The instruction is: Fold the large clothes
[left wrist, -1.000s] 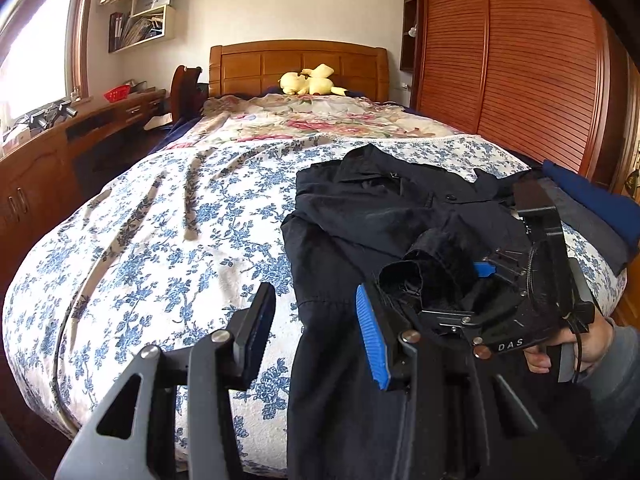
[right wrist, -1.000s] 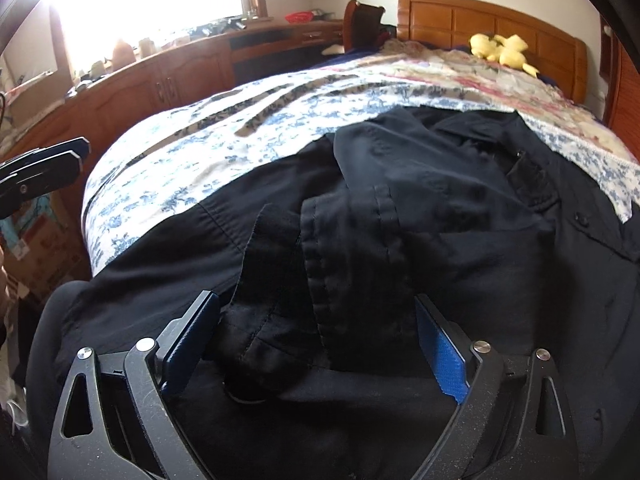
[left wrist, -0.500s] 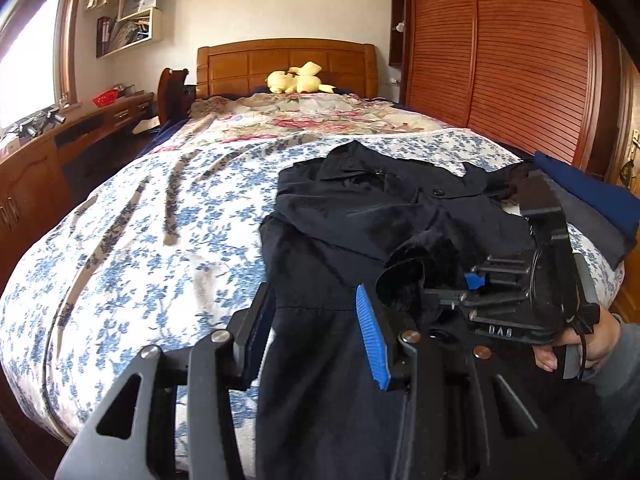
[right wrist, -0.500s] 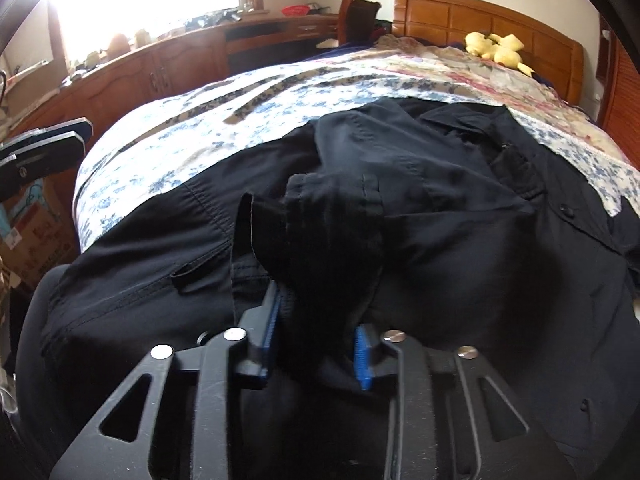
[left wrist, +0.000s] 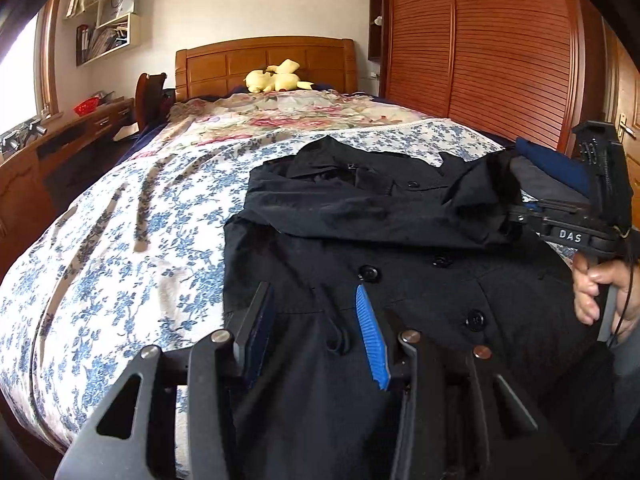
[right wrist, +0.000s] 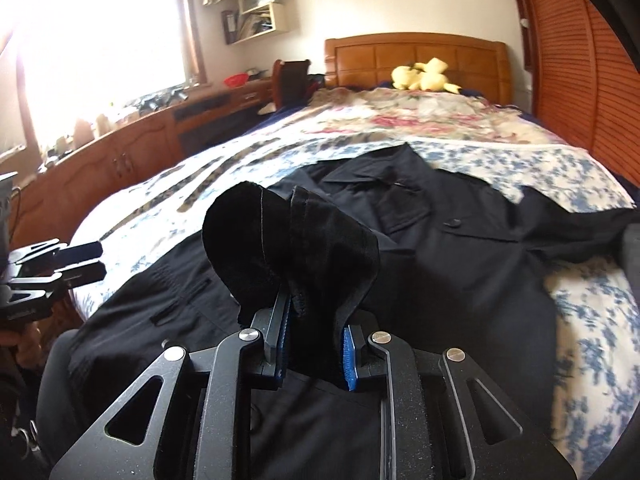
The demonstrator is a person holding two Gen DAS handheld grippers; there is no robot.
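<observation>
A large black buttoned coat (left wrist: pixel 384 248) lies spread on the blue-flowered bedspread (left wrist: pixel 120 248), its collar toward the headboard. It also shows in the right wrist view (right wrist: pixel 440 248). My right gripper (right wrist: pixel 314 340) is shut on a bunched black sleeve cuff (right wrist: pixel 296 240) and holds it lifted above the coat. In the left wrist view the right gripper (left wrist: pixel 516 216) stretches that sleeve out at the right. My left gripper (left wrist: pixel 316 328) is open and empty, low over the coat's lower front. It shows at the left edge of the right wrist view (right wrist: pixel 76 260).
A yellow plush toy (left wrist: pixel 276 78) sits by the wooden headboard (left wrist: pixel 264 60). A wooden desk unit (right wrist: pixel 132 144) runs along the left of the bed. A slatted wardrobe (left wrist: pixel 500 48) stands on the right. Folded blue and grey clothes (left wrist: pixel 552 172) lie at the bed's right edge.
My right gripper closed on the sleeve cuff, then lifted it and pulled it out to the right. My left gripper stayed open and shifted right over the coat.
</observation>
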